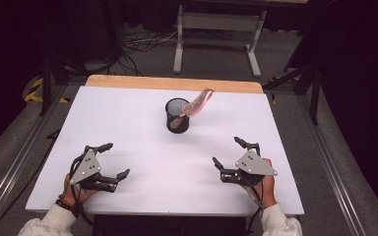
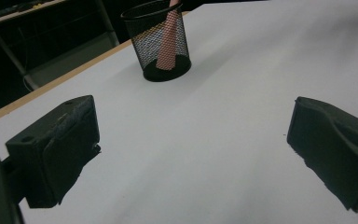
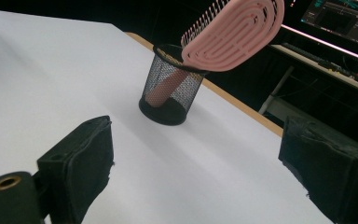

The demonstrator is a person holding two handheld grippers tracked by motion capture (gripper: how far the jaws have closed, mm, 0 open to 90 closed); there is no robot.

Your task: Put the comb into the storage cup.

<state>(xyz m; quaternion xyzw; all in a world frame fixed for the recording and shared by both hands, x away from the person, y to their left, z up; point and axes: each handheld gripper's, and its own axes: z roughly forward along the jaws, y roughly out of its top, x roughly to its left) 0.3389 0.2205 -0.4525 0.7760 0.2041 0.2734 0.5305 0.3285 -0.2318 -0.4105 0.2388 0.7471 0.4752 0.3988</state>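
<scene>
Dim room; grey floor (image 1: pixel 285 118), white-legged bench (image 1: pixel 219 22), cables (image 1: pixel 138 46), lit monitor (image 3: pixel 340 16).

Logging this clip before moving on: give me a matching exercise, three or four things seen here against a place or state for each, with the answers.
Things:
1. pink hairbrush
2. black mesh cup
3. left gripper
4. right gripper

Places or states:
A. open, near the table's front-left
B. stands upright at mid-table, toward the far edge
C. open, near the table's front-right
D. handle down in the cup, head leaning out over the rim

Pairs: 1-D, 2-B, 3-A, 4-C
</scene>
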